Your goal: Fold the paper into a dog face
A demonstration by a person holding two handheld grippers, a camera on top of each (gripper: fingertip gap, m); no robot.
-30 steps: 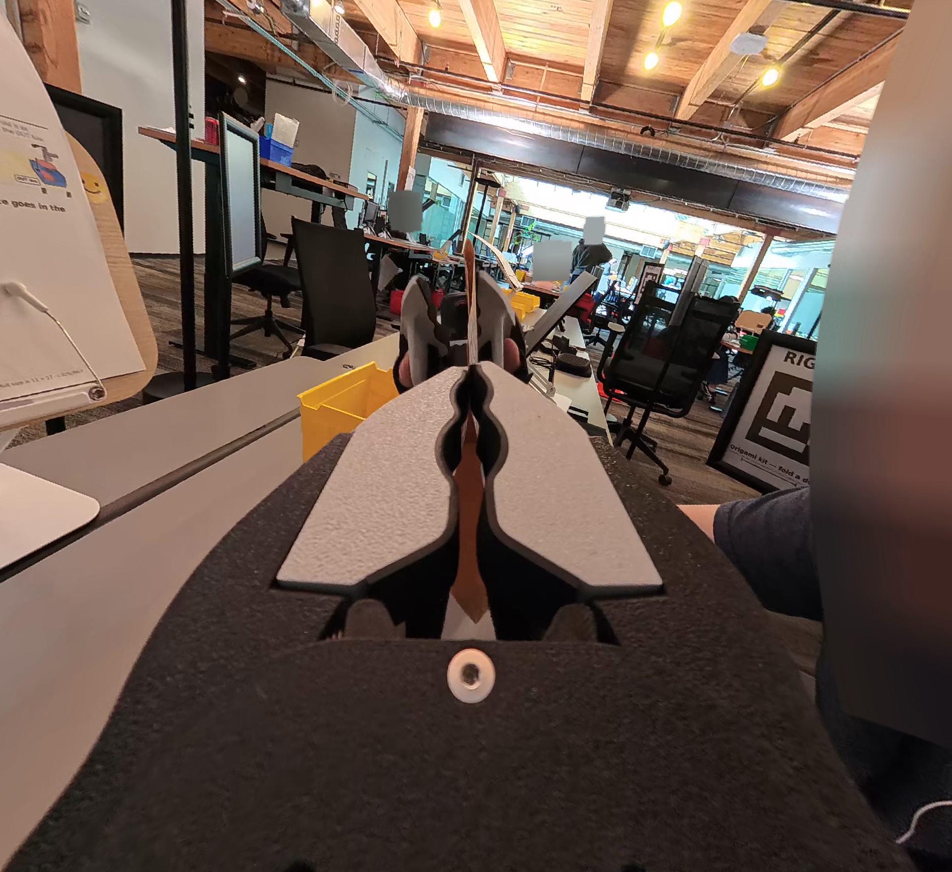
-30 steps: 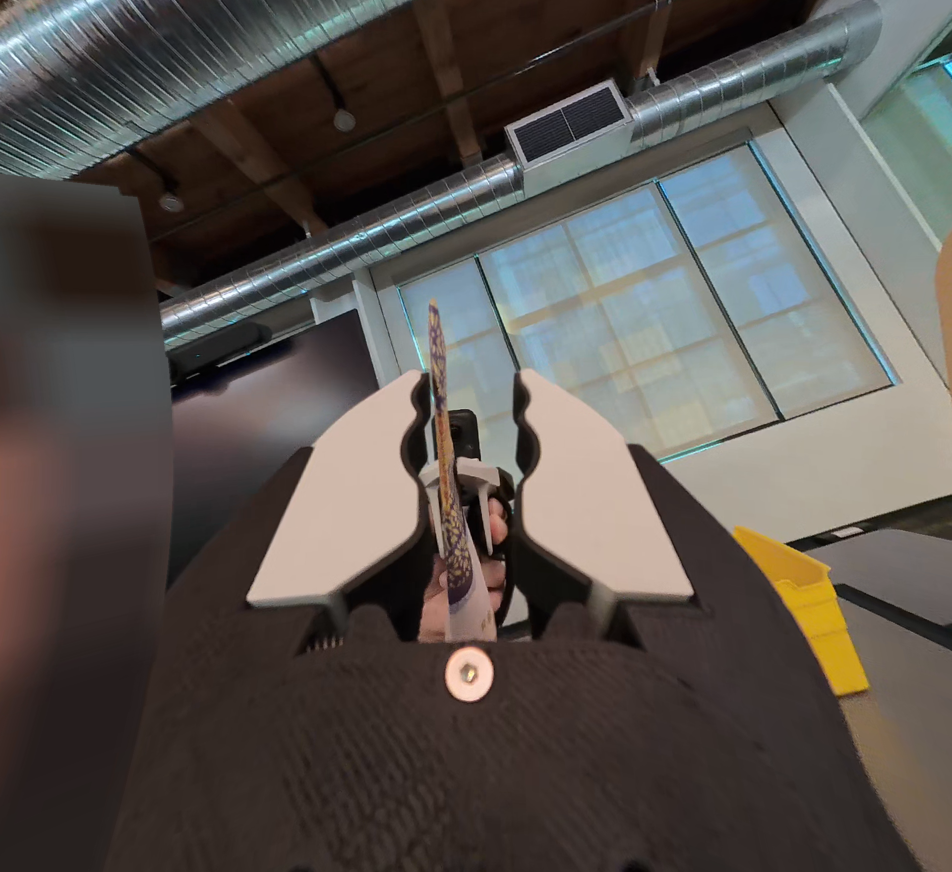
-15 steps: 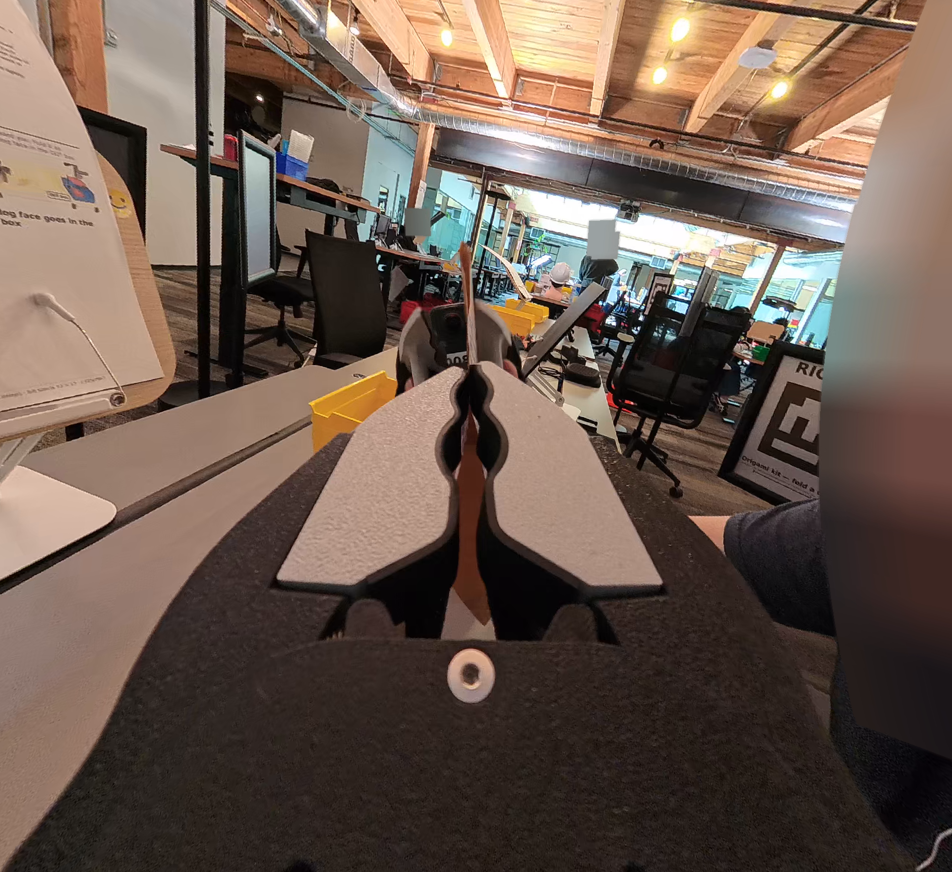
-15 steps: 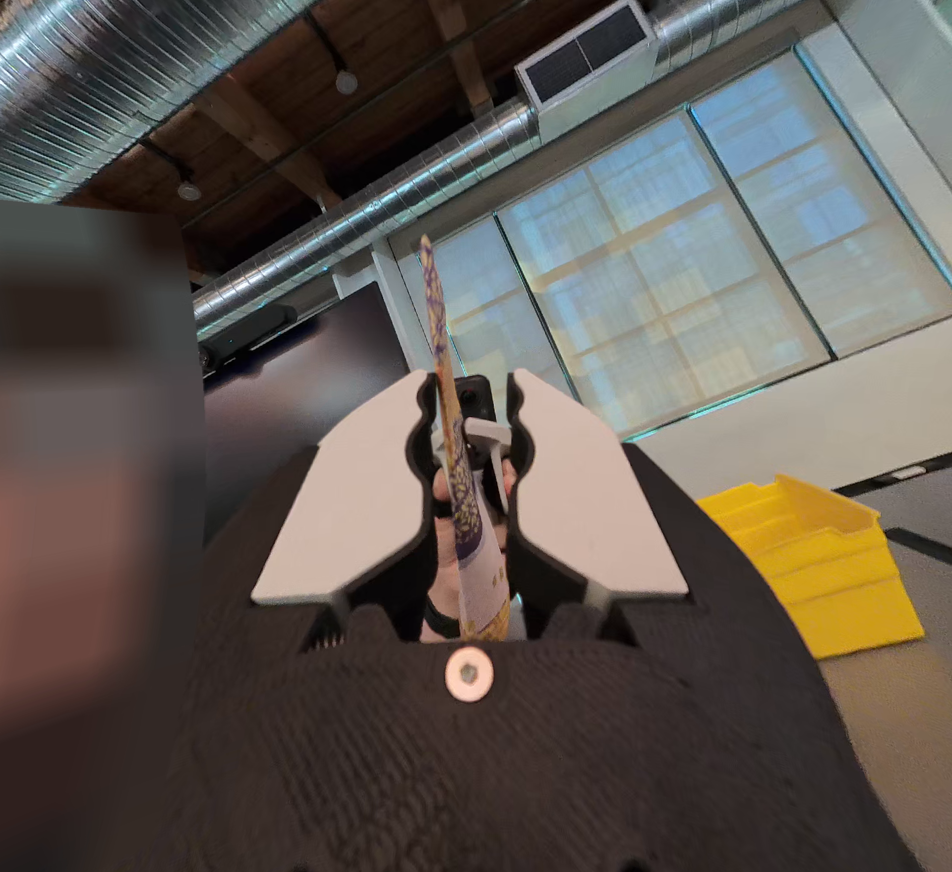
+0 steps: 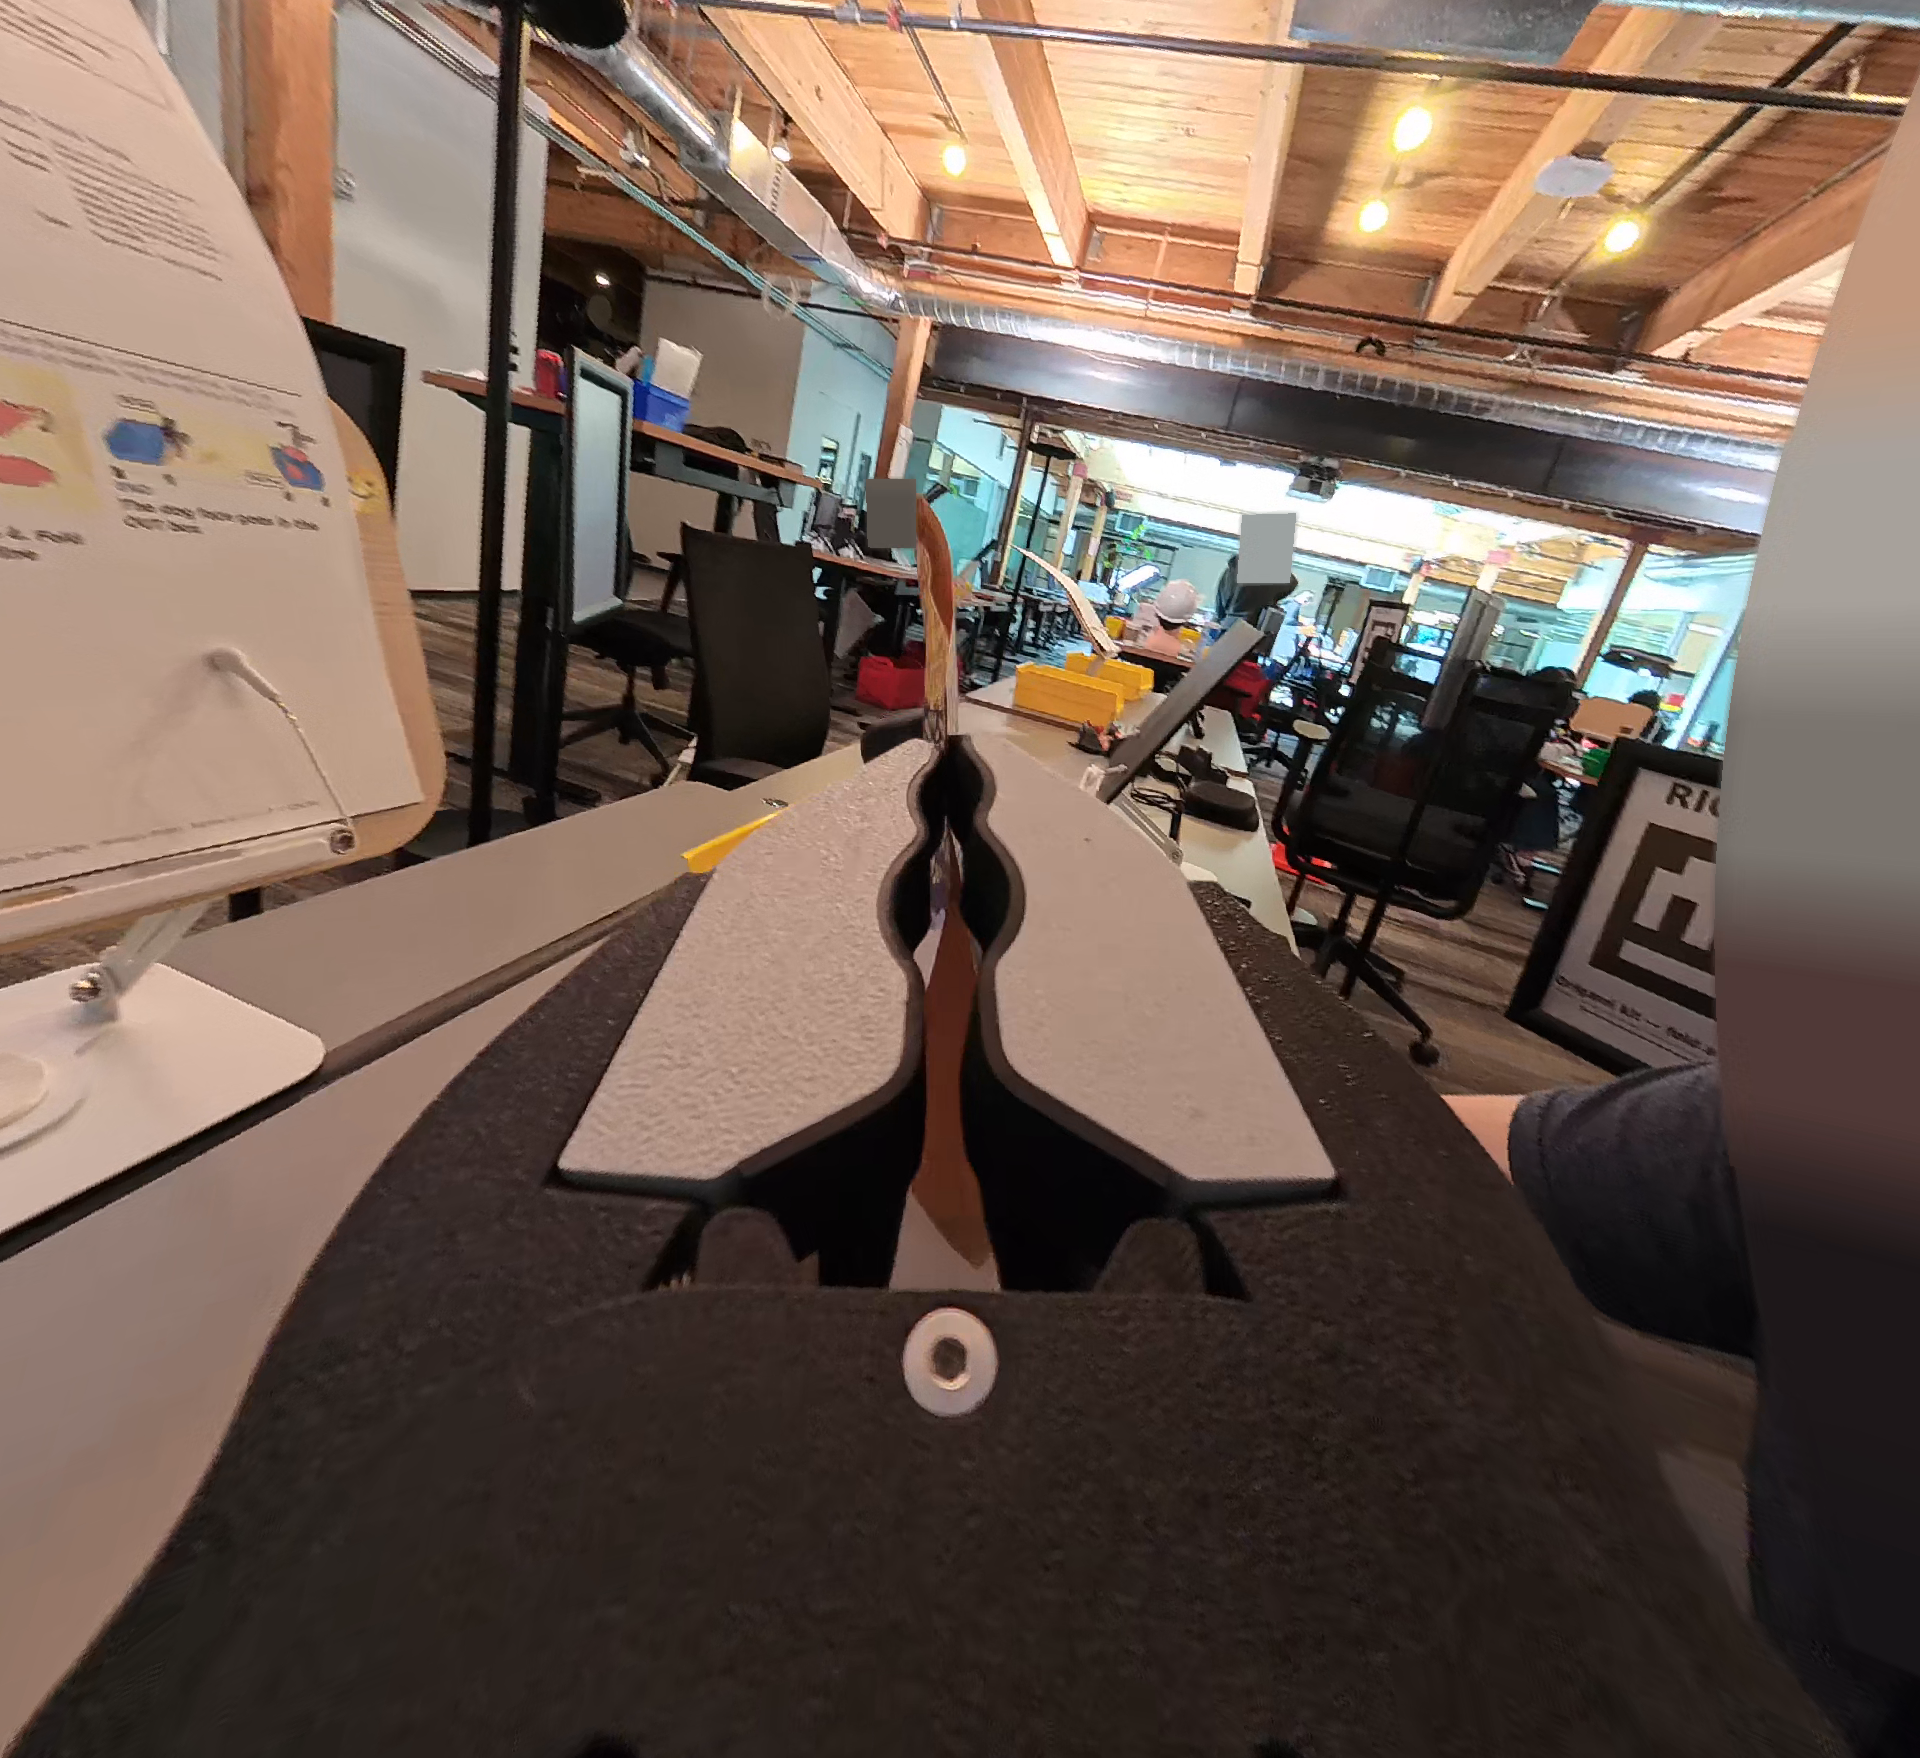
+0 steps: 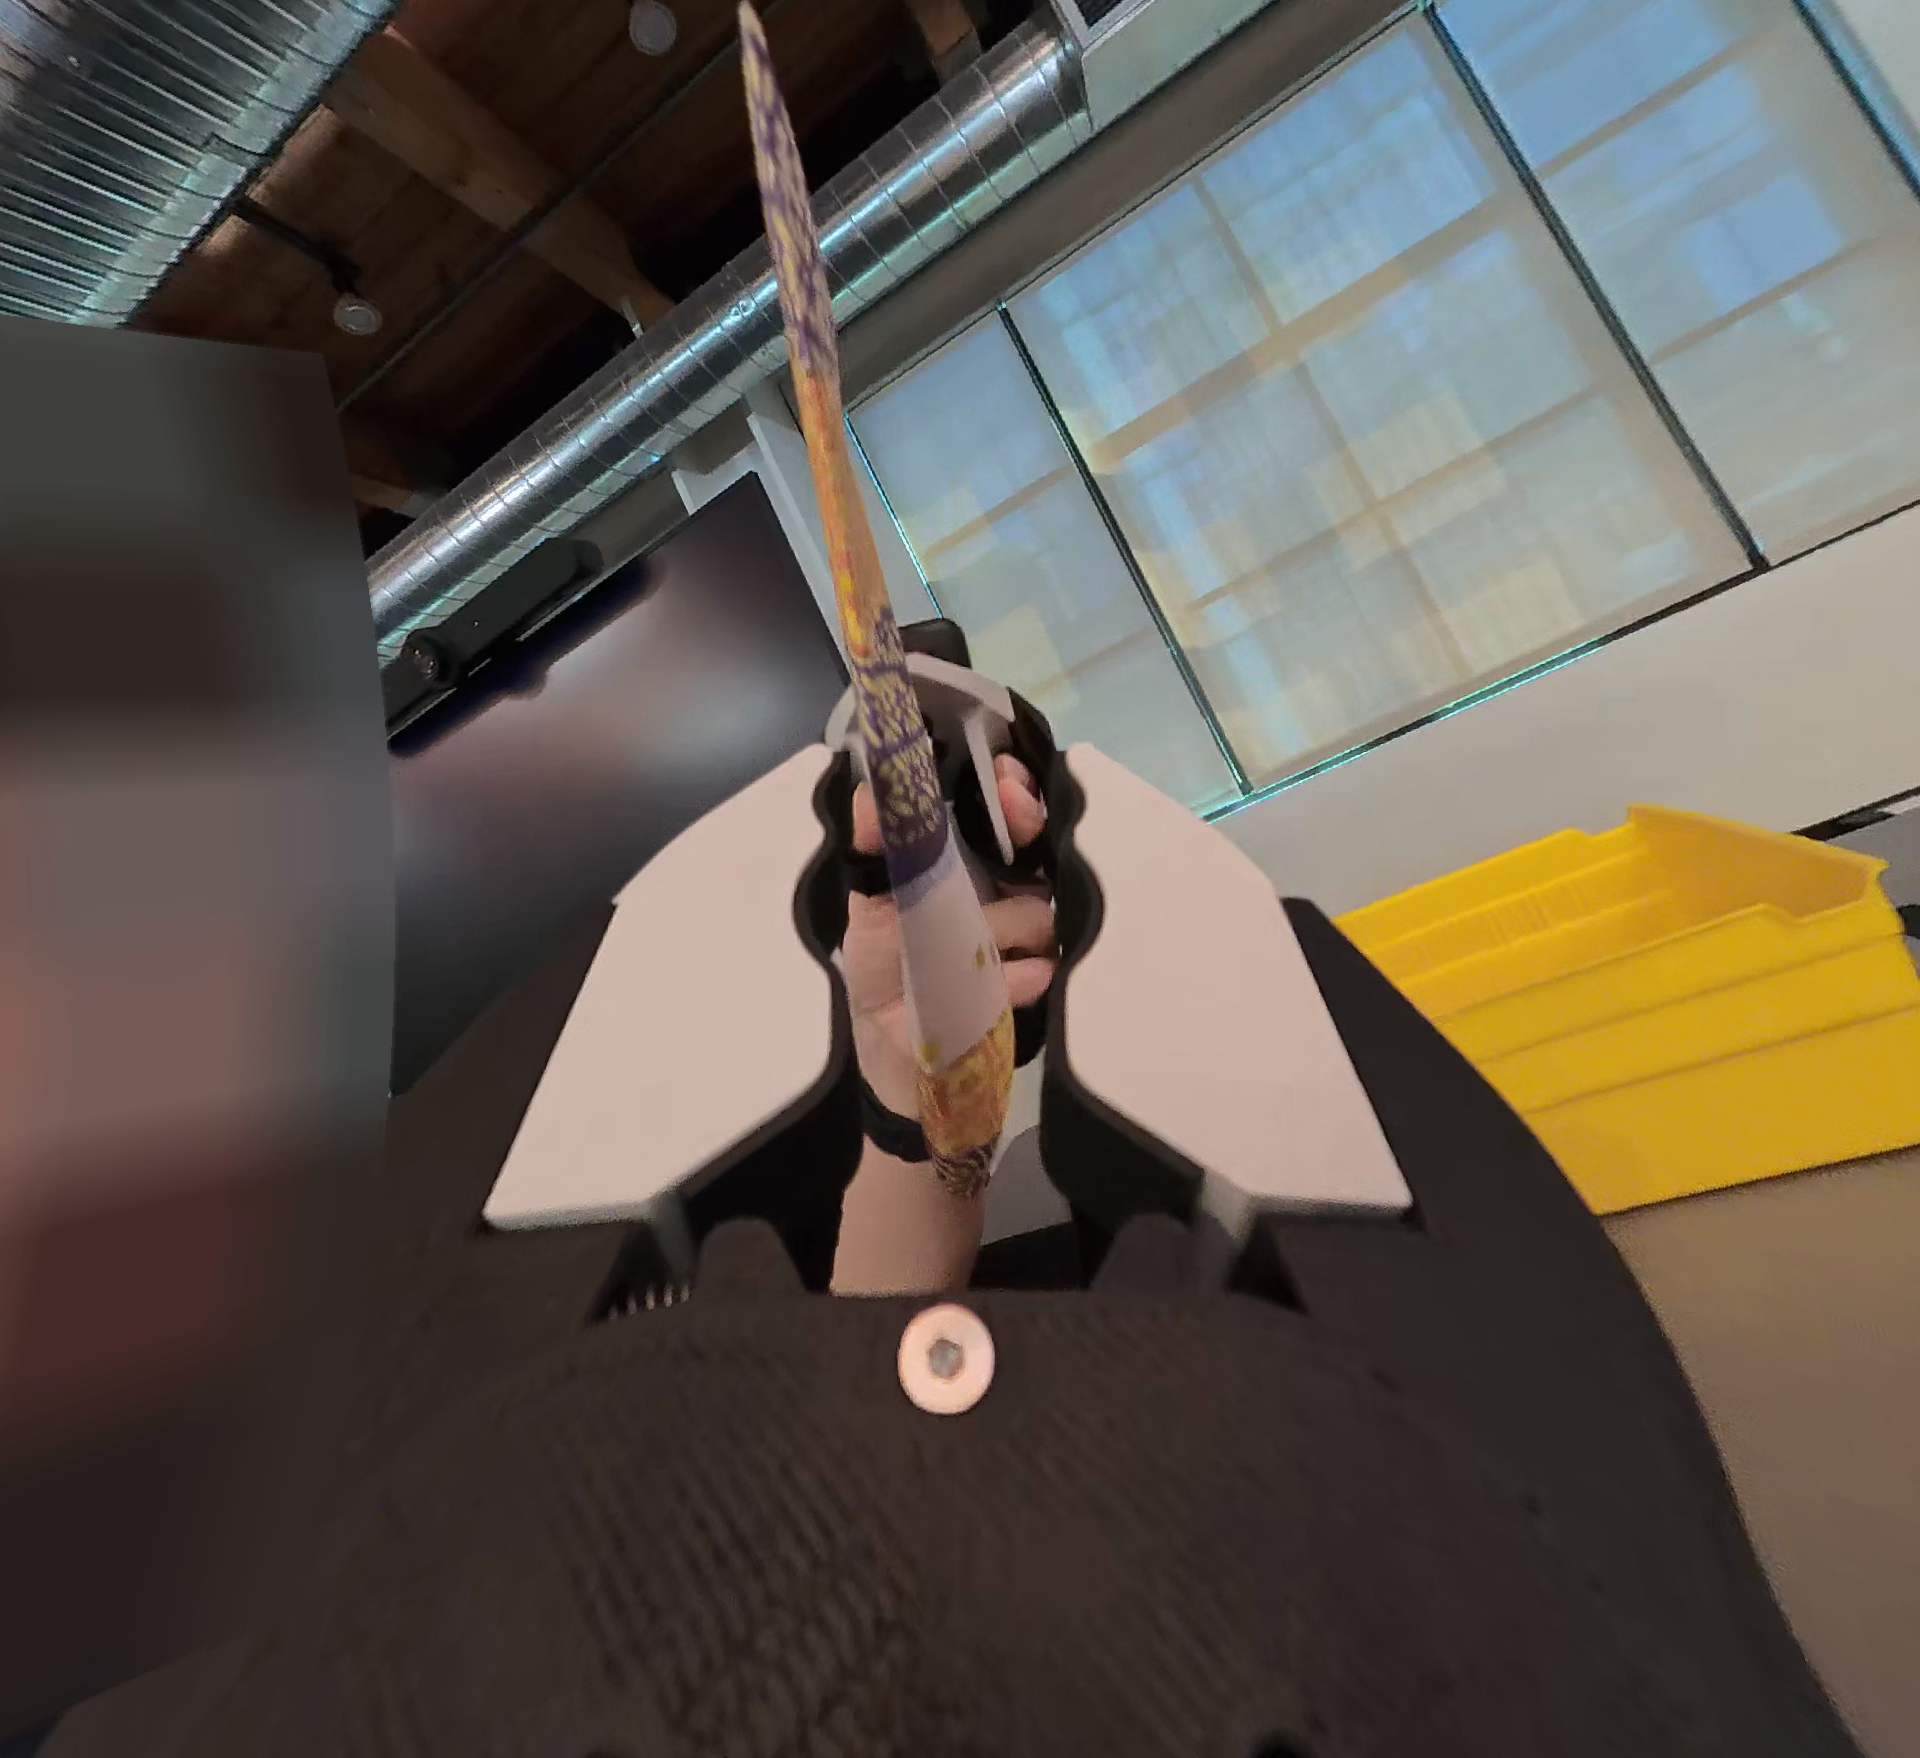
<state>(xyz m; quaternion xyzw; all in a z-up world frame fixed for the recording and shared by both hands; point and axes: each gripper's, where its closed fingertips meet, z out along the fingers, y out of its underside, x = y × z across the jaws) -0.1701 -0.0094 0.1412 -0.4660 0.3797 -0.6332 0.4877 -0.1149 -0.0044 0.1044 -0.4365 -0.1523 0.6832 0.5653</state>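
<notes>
Meanwhile, the left gripper (image 5: 948, 752) stayed pressed together on the paper (image 5: 940, 659), pinching the folded sheet edge-on so that it stood up past the fingertips, well clear of the grey table (image 5: 436, 929). What had changed lay with the right gripper (image 6: 940, 763): a second earlier its jaws stood spread with the paper in the gap, and they were spread still, but its view had tilted down, so the stacked yellow bins (image 6: 1621, 960) had come well into sight. The paper (image 6: 831, 482) now reached much farther beyond the right fingertips, leaning a little to the left; whether it brushed either finger could not be told. Through the gap showed the person's hand (image 6: 914, 939) gripping the other tool. In the left view the right gripper had dropped out of sight behind the left fingers.

This probably meant the right gripper was sliding along the sheet, hunting for a fresh place to grip or crease. The dog face was not yet recognisable, the sheet being seen only edge-on. An instruction sheet on a stand (image 5: 156, 482) stood on the left.
</notes>
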